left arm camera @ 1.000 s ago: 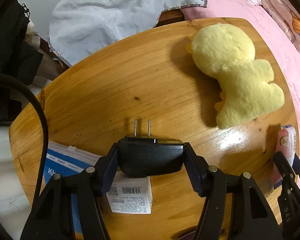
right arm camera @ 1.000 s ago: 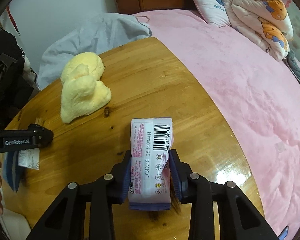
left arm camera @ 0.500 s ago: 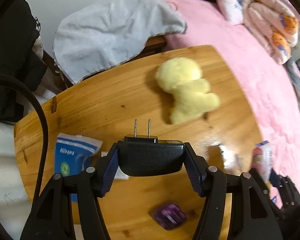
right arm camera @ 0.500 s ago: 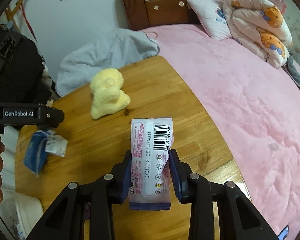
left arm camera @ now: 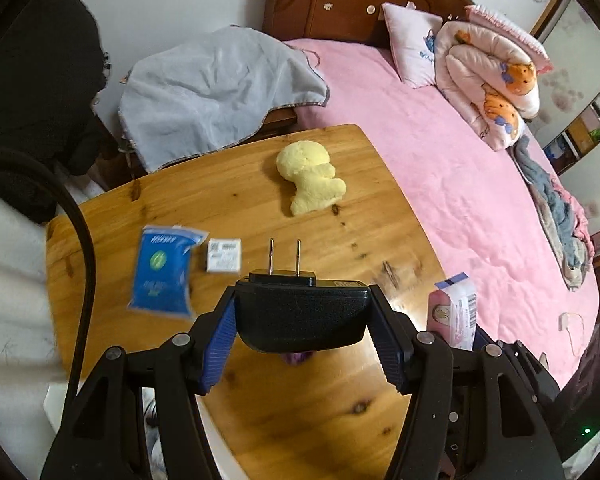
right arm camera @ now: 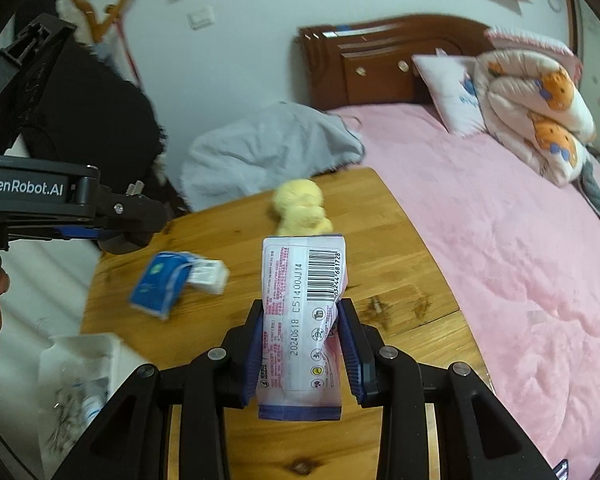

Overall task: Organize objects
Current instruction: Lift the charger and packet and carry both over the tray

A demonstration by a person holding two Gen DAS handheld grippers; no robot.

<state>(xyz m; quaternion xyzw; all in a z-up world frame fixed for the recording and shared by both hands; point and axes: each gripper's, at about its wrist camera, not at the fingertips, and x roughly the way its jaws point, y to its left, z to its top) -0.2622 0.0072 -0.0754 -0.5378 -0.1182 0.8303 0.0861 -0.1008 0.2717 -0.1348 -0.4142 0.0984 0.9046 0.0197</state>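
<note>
- Left gripper (left arm camera: 302, 326): jaws pinching a black plug adapter (left arm camera: 302, 316) above the tabletop (left arm camera: 240, 196), prongs forward.
- Right gripper (right arm camera: 302, 350): jaws pinching a pink packet (right arm camera: 302, 312).
- Far edge: yellow plush toy (left arm camera: 310, 176).
- Left edge: blue pouch (left arm camera: 162, 272) beside a white box (left arm camera: 224, 255).

A: What colour is the soft toy (left arm camera: 310, 176)?
B: Yellow. The worktop (left arm camera: 236, 196) is brown wood, and the bed (left arm camera: 460, 184) is pink.
A: And the packets?
B: One (left arm camera: 162, 276) is blue, a bit blurry. The other (right arm camera: 302, 320) is pink and white with black stripes.
</note>
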